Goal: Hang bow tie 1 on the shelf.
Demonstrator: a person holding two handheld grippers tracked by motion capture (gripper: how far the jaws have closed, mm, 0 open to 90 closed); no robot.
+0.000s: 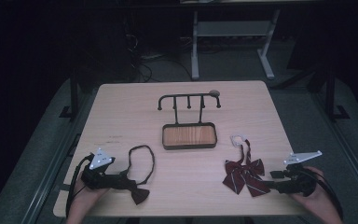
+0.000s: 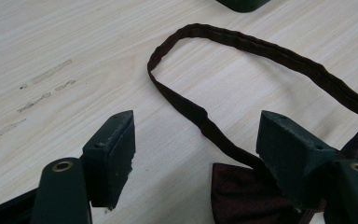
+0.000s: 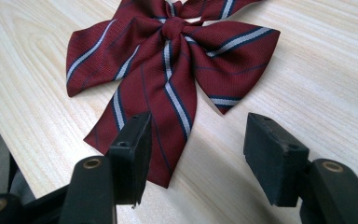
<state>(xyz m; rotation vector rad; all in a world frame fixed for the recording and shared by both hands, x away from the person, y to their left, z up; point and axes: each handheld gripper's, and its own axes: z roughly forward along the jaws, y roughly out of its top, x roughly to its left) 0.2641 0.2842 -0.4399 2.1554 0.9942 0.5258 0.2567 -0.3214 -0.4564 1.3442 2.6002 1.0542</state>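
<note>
Two claws released over two bow ties on a pale wood-grain worktop [image 1: 177, 163].

At the lower left of the high view the left claw [image 1: 129, 181] lies just beside a plain dark maroon bow tie [image 1: 140, 193]; in the left gripper view [image 2: 196, 158] its blocky, matt black jaws stand apart with nothing between them, the tie's soft knot at the lower right of the frame and its narrow stitched neck strap [image 2: 242, 46] curving in a flat loop across the upper half. At the lower right of the high view the right claw [image 1: 268, 184] points at a striped bow tie [image 1: 244, 173]; in the right gripper view [image 3: 193, 144] its jaws gape, one over a tail of the ribbed, woven crimson cloth [image 3: 168, 60], which carries white and navy diagonal stripes. Mid-frame stands a black metal rack [image 1: 189, 100] with knobbed pegs above a rounded tray with a wooden floor [image 1: 189, 136]. No writing is readable.
</note>
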